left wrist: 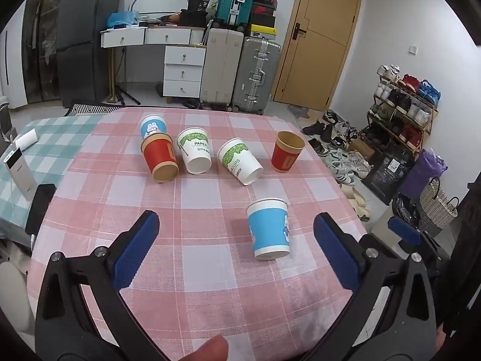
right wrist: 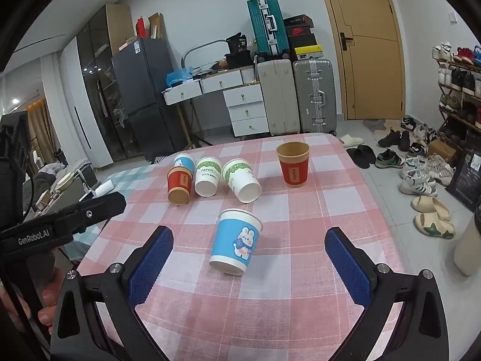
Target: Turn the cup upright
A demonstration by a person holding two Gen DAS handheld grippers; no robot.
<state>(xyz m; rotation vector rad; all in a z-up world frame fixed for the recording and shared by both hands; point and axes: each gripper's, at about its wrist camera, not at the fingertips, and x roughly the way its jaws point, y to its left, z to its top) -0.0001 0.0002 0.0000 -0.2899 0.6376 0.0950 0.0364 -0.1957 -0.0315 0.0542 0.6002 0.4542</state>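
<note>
Both tongs are spread wide with nothing between the blue-padded fingers: the left gripper [left wrist: 236, 237] and the right gripper [right wrist: 249, 251] hover low over the pink-and-white checked tablecloth [left wrist: 192, 270], apart from every cup.

The blue paper cup with a cartoon rabbit and white rims [right wrist: 236, 240] sits nearest, just ahead of both sets of fingers. In the right wrist view it looks tipped, its wide rim toward the far side and its narrow base toward the camera; whether it is fully upright or leaning cannot be told for certain.

Beyond it, near mid-table, a white paper cup with a green leaf band [left wrist: 239, 161] lies on its side, open mouth facing the camera. To its left lie a second white-and-green cup [left wrist: 194, 149] and a red paper cup with a brown rim [left wrist: 160, 158], with another blue rabbit cup [left wrist: 152, 126] just behind the red one. Well apart on the right, a red cup with a kraft-brown inside [right wrist: 293, 164] stands upright.
</note>
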